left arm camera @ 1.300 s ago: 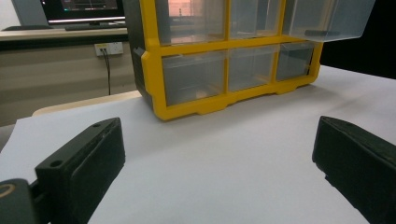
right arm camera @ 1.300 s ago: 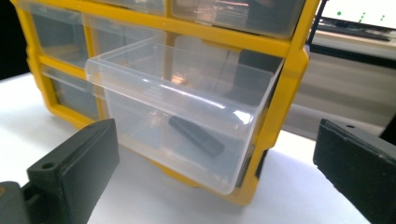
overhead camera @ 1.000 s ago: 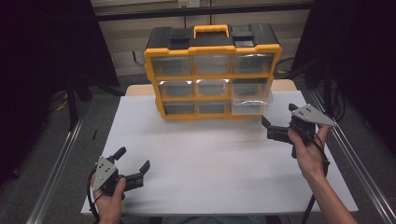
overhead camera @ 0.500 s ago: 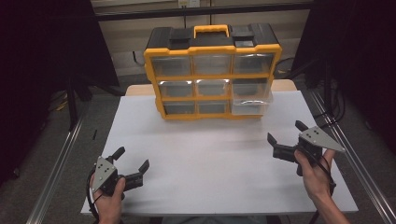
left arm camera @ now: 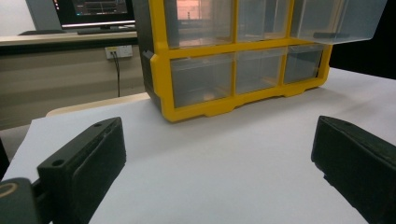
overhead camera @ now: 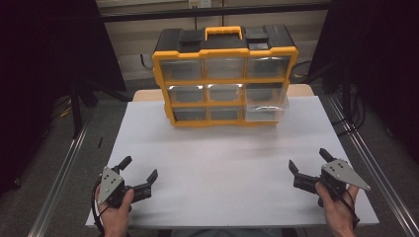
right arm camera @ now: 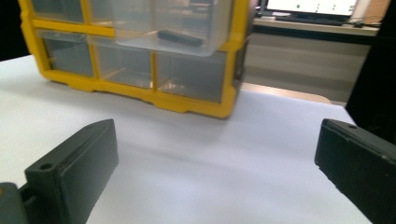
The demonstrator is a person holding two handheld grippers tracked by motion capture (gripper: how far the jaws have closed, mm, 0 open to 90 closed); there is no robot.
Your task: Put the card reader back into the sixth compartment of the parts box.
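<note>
In front of the yellow drawer cabinet (overhead camera: 225,76), well apart from it, my left gripper (overhead camera: 138,175) and right gripper (overhead camera: 307,165) hover over the white table (overhead camera: 222,168), jaws wide, empty. The cabinet's middle-right drawer (overhead camera: 267,101) stands pulled out, a dark object (right arm camera: 180,37) inside.

No words, labels or numbers can be read; the monitor (left arm camera: 95,10) shows only blurred, unreadable lines.

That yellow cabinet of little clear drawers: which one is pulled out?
The right-hand drawer of the middle row sticks out from the organizer; the others sit flush.
</note>
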